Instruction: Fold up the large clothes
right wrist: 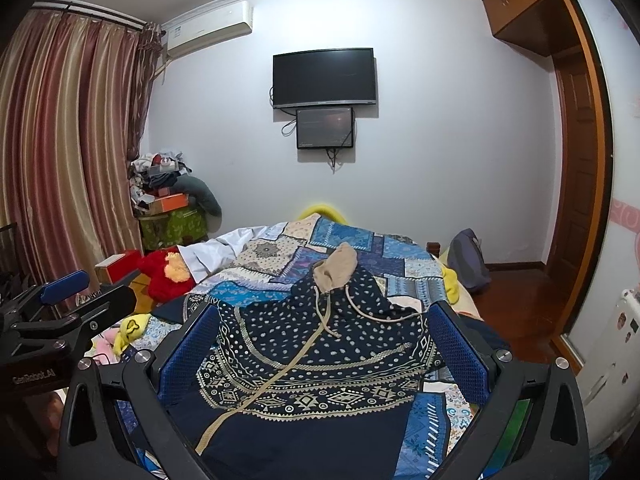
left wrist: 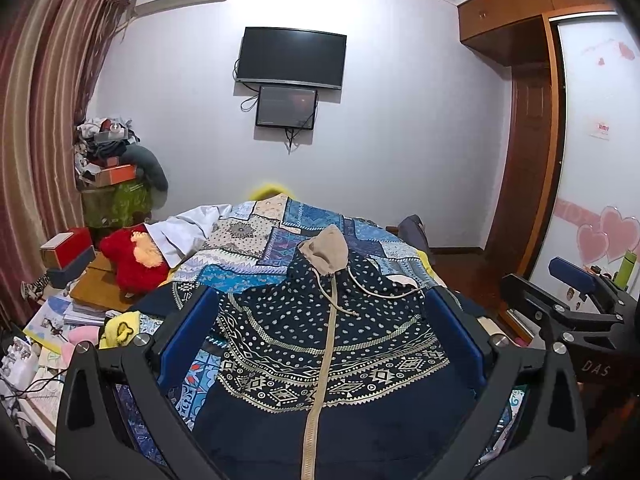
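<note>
A bed (left wrist: 256, 236) under a blue patchwork quilt (right wrist: 352, 236) carries a navy patterned hoodie (left wrist: 320, 344), spread zip-up across the near edge, its tan hood (left wrist: 325, 249) pointing at the far edge. The left gripper (left wrist: 320, 332) hovers over the hoodie, jaws spread wide and grasping nothing. The right gripper (right wrist: 324, 344) hangs likewise released. A red plush toy (left wrist: 132, 258) lies beside the bed's left edge.

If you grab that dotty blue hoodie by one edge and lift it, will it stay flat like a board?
Probably not. The hoodie lies soft and rumpled on the patchwork quilt, so it would likely droop and hang. Its loose drawstrings would probably dangle and swing. The beige hood may flop over too. Neither the left gripper nor the right gripper holds it; both are open.
</note>
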`<state>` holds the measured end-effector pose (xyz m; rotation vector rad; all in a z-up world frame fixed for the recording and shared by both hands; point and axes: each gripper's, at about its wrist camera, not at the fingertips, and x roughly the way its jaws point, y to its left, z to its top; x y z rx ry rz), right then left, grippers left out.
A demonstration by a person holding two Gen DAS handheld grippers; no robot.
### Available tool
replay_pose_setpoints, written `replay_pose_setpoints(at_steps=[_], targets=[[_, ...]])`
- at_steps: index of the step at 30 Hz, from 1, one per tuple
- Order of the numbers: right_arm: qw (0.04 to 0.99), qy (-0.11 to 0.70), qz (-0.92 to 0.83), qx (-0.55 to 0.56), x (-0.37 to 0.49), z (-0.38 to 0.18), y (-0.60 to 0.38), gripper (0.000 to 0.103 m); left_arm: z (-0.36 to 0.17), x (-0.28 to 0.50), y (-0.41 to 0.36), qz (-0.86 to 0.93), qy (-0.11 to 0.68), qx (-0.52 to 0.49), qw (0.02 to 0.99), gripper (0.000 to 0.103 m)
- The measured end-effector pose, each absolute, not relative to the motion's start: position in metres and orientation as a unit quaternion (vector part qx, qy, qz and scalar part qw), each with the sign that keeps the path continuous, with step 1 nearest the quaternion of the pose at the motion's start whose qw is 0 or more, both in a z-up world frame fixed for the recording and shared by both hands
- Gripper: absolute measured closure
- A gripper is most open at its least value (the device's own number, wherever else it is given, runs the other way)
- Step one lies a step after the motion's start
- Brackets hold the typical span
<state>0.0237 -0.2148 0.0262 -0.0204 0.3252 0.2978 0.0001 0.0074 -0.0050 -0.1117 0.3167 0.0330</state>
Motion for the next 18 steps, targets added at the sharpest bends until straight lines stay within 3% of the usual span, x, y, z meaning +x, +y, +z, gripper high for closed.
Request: replay_pose_setpoints(at_steps=[18], targets=[[0.976, 0.160, 0.147, -0.012, 0.0226, 0.0260, -0.2130, 0.000, -0.0042, 0.0003, 0.0107, 0.019, 0.158, -0.061, 0.985, 0.000]])
